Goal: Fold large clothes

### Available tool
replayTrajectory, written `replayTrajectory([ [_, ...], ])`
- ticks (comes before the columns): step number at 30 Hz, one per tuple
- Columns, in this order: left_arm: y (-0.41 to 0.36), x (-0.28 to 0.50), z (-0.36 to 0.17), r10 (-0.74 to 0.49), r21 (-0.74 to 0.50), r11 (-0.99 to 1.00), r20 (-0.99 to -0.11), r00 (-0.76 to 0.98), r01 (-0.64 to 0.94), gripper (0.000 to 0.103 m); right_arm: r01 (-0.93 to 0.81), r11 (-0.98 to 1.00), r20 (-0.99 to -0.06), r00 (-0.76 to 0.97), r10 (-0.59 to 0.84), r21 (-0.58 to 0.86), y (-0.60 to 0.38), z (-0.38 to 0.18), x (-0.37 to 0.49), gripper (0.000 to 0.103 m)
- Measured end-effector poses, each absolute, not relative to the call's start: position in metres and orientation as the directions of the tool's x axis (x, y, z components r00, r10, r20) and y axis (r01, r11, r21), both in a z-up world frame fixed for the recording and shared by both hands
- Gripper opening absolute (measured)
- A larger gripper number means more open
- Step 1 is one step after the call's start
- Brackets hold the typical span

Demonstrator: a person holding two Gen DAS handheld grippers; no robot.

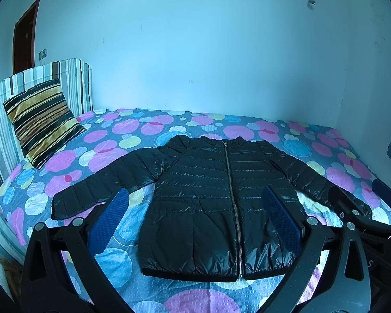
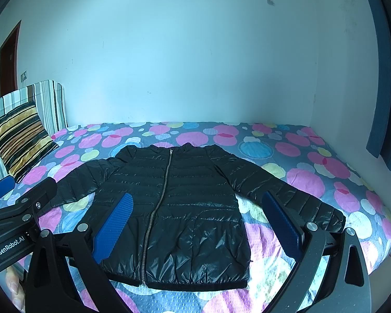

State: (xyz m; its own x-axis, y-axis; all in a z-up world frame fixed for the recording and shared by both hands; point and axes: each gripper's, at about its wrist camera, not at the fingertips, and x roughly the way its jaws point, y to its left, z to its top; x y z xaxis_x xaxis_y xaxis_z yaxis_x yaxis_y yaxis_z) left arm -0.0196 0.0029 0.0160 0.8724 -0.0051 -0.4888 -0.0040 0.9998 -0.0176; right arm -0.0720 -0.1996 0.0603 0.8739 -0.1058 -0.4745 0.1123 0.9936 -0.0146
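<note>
**Jacket laid flat, no fold made yet**

Nearest in the left wrist view, the left gripper (image 1: 195, 219) hovers above the hem of the black puffer jacket (image 1: 208, 203), its blue pads spread wide with nothing between them. The right gripper (image 2: 195, 221) hangs likewise over the jacket, jaws wide apart and empty. Neither touches the cloth.

The jacket lies face up on the bed (image 1: 112, 260), zipped to the collar, hem towards the cameras, both sleeves stretched out to either side of its body. By this lie I judge the task barely begun: the garment is spread and smoothed, while the sleeves have yet to be brought in and the body doubled over.

Beyond the jacket's left-hand sleeve, a striped cushion (image 1: 41, 120) leans on the striped headboard (image 1: 73, 80); behind that, a dark door (image 1: 26, 34).

The left wrist view shows the right gripper beside the jacket's right-hand cuff, which it partly covers. The right wrist view shows that cuff whole, the left gripper with its printed label beside the other sleeve, fingertips (image 2: 15, 287) at the lower edge, and a blue curtain (image 2: 385, 120) beyond the jacket.
</note>
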Motion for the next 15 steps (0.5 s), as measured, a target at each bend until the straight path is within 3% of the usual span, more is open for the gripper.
replayTrajectory([
  [15,0.006,-0.009,-0.005,-0.004,-0.019,1.000,-0.527,0.850,-0.007,0.101,0.112,0.993,-0.494,0.862,-0.111,-0.027,-0.196,0.052,-0.068,0.098],
])
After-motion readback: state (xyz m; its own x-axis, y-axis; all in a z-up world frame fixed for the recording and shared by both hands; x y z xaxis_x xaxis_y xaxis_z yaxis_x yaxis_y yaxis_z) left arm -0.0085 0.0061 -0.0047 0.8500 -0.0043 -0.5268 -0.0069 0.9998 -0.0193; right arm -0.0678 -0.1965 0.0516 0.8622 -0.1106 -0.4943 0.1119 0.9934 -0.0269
